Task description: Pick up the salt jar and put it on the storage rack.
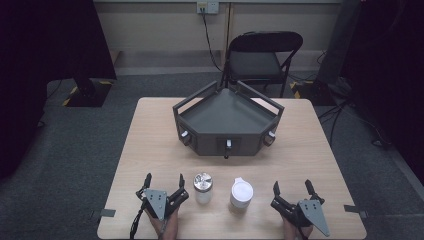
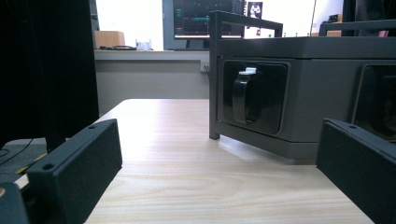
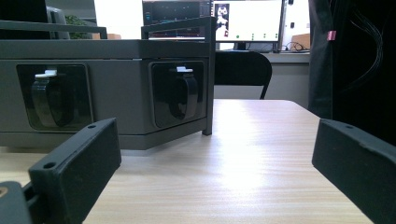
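High view | left tongs, right tongs wide | jars between: steel-lidded jar, white-lidded jar (tray beyond)

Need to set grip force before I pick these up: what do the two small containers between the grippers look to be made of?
Left jar: seemingly clear glass or plastic body, with a shiny, metal-looking lid that reflects light. Right jar: matte white lid, probably plastic, with no glare; its body looks pale, material unclear from the high view. Both stand on the light wood-grain table.

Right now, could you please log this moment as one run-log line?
left gripper: open, idle | right gripper: open, idle | metal-lidded jar, white-lidded jar: untouched between them | grey tray: behind
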`<state>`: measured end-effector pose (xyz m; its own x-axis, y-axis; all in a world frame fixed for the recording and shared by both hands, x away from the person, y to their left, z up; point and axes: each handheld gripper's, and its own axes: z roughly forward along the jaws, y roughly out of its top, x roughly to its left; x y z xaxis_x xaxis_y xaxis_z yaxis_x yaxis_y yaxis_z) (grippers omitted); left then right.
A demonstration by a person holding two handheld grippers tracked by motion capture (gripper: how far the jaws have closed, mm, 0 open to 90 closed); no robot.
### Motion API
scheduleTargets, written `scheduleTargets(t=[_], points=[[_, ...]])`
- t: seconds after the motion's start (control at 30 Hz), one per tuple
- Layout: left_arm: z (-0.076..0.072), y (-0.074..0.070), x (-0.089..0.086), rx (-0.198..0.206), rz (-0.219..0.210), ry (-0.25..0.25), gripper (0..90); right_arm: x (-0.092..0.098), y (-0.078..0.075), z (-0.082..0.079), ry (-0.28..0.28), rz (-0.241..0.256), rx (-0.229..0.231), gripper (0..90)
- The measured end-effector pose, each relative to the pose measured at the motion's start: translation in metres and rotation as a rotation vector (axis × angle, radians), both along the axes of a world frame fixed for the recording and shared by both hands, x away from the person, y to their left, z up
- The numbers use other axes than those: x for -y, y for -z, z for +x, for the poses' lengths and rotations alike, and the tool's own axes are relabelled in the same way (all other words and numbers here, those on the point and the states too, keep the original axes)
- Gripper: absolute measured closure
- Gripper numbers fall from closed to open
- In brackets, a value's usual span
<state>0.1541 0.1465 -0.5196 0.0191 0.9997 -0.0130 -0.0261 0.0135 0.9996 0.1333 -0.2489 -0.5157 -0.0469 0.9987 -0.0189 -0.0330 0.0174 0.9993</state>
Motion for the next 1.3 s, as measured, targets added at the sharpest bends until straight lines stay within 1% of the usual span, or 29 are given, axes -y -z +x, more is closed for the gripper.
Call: scheduleTargets(t=[0.9,1.1,1.3], points=[[0.0,0.0001,-0.0005,0.001,-0.001,0.004,0.0,-0.0004,0.0002,-0.0001,0.002,0.001,0.001,0.0],[0.0,0.0,0.0005,0.0,0.001,-0.002,0.0,-0.0004,0.0001,0.0,0.002,0.0,0.001,0.0],[0.0005,0.0002,-0.0011,0.002,-0.002,0.01,0.0,-0.0004,0.0,0.0,0.002,0.0,0.001,0.0]])
